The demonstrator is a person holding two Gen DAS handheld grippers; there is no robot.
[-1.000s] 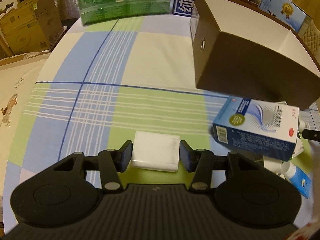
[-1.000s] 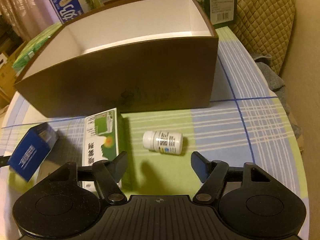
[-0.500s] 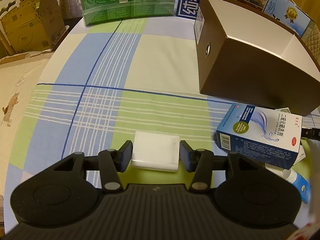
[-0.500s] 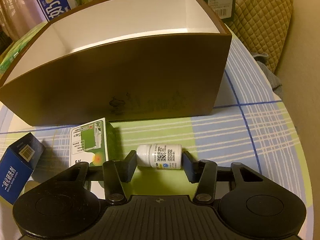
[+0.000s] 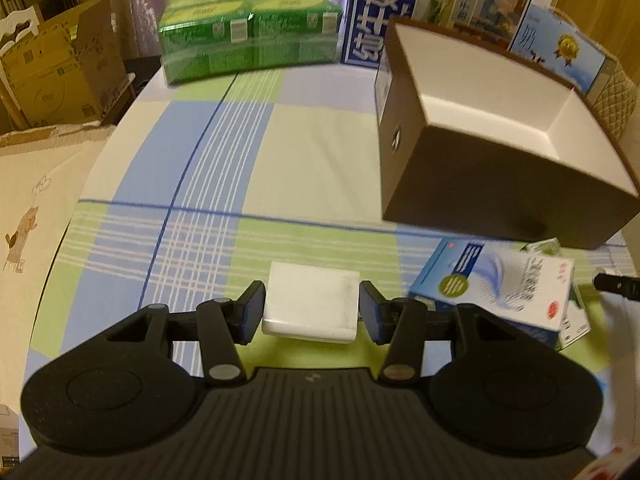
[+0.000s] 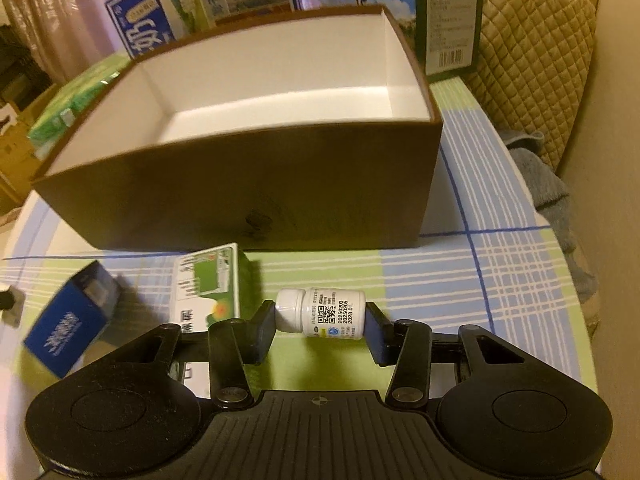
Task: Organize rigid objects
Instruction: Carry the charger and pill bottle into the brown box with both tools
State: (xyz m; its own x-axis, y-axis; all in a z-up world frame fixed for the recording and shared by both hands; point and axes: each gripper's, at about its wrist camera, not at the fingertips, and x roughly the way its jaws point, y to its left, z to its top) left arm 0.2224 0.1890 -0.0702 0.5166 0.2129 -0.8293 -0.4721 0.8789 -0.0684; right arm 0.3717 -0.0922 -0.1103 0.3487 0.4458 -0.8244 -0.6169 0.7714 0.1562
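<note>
My left gripper [image 5: 312, 312] is shut on a flat white block [image 5: 312, 304] and holds it above the checked tablecloth. My right gripper [image 6: 320, 318] is shut on a small white pill bottle [image 6: 322, 312], held sideways, cap to the left, above the cloth. The brown box with a white inside [image 6: 256, 184] stands open and empty just beyond the bottle; it also shows in the left wrist view [image 5: 480, 168] at the right. A blue-and-white carton [image 5: 496, 284] lies right of the left gripper; it also shows in the right wrist view [image 6: 68, 320].
A green-and-white carton [image 6: 208, 284] lies left of the bottle. Green packs [image 5: 248, 36] and tall milk cartons [image 5: 376, 12] line the table's far edge. A quilted chair [image 6: 532, 40] stands at the right. Cardboard boxes [image 5: 56, 72] sit off the table's left side.
The right gripper closed on the pill bottle and lifted it off the cloth. The left gripper rose with the white block, tilting toward the brown box.
</note>
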